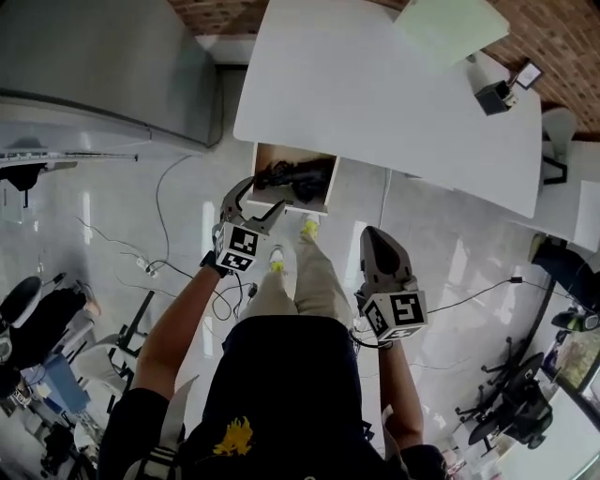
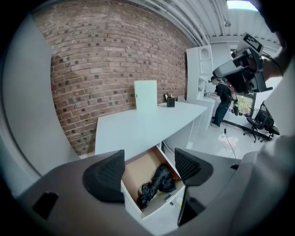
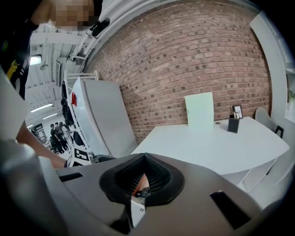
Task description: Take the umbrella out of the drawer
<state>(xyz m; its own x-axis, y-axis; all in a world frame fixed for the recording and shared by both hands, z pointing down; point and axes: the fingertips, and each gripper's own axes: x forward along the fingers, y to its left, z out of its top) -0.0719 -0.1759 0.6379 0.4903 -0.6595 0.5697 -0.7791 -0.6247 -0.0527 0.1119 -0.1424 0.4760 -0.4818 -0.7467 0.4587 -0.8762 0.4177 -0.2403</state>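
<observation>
Left gripper [image 1: 255, 200] spread, empty; lower toward umbrella [image 1: 298, 178] at 1 o'clock in drawer [image 1: 292, 150], pinch mid-bundle, seemingly thickest. Right gripper [image 1: 382, 248] clenched, empty.

No word, brand or number is legible anywhere. The marker cubes [image 1: 237, 248] [image 1: 398, 312] bear only black-and-white square patterns (codes, not lettering), and the yellow emblem [image 1: 234, 437] on the person's dark shirt shows no letters.

Counted one white worktop [image 1: 375, 103], one open drawer [image 1: 272, 156] under it, one black umbrella [image 1: 298, 178] inside. Two pairs of tongs: left tongs [image 1: 262, 197] and right tongs [image 1: 377, 234]. On the worktop, one pale green board [image 1: 450, 26] and one small black holder [image 1: 494, 96]. One brick wall [image 2: 115, 55] behind.
</observation>
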